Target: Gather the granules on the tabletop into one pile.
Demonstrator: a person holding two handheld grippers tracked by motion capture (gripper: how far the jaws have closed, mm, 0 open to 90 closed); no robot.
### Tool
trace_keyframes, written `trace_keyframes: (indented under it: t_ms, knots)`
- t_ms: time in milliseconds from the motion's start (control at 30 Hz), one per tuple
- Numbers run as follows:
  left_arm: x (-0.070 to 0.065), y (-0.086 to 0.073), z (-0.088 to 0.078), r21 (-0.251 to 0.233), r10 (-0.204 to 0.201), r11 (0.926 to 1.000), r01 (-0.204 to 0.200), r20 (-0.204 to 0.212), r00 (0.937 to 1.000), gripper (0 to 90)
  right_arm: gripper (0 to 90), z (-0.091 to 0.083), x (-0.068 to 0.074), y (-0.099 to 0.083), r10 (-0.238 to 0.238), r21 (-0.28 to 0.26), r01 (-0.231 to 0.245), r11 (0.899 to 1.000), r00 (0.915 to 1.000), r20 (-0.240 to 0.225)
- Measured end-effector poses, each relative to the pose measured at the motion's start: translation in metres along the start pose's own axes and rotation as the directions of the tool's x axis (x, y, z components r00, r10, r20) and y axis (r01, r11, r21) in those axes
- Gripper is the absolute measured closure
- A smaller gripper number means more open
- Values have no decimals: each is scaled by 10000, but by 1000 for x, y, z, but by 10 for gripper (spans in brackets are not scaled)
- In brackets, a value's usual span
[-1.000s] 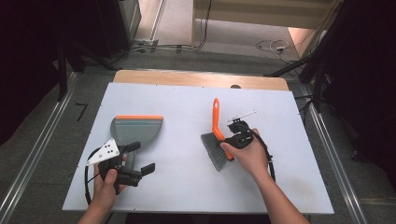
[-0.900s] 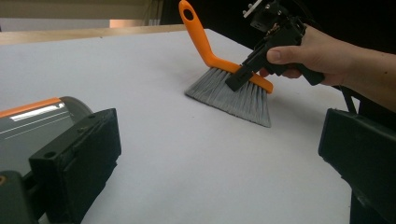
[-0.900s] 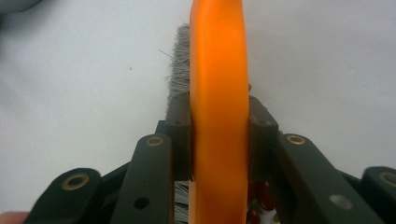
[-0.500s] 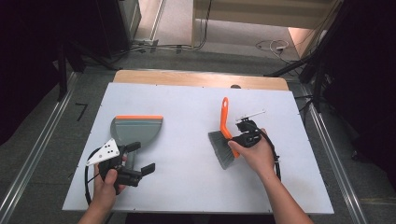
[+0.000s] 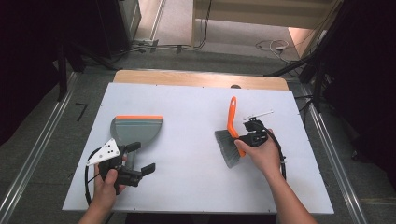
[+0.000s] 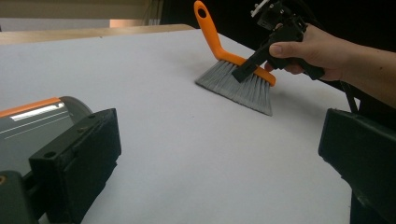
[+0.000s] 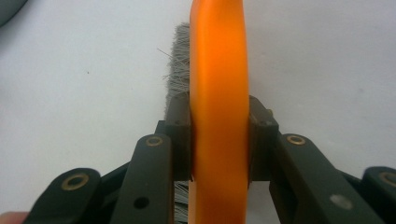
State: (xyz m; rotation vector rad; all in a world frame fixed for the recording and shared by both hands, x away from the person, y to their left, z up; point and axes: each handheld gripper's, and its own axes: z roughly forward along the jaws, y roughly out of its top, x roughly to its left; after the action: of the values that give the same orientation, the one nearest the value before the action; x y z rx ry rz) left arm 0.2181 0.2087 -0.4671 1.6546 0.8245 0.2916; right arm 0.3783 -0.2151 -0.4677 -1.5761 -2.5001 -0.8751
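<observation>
down near the person, the left gripper (image 5: 140, 158) sits on the white table (image 5: 187, 186) with its jaws wide apart, holding nothing. just past it lies the grey dustpan (image 5: 137, 129). farther right, the right gripper (image 5: 243, 138) squeezes the orange brush (image 5: 230, 135), bristles touching the table.

Right gripper view: the brush (image 7: 218, 116) runs out of frame at top and bottom — its orange back hides most of the grey bristles, and the clamped faces of the fingers (image 7: 180, 140) sit behind it. Left gripper view: the dustpan (image 6: 32, 126), lower left of the frame, is cut by the left edge and partly covered by a finger. High view: the person's hand covers much of the right gripper (image 5: 252, 137); the surface (image 5: 187, 112) is cropped at the bottom edge.
</observation>
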Motion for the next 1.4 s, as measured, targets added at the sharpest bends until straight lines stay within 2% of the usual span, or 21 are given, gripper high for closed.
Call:
trace_keyframes:
  t_ms: [1400]
  knots:
    - [0,0,0,9,-14,10000,14,-3,10000,2,668,-16,-31,-9,673,-345,-666,9972,9976,181]
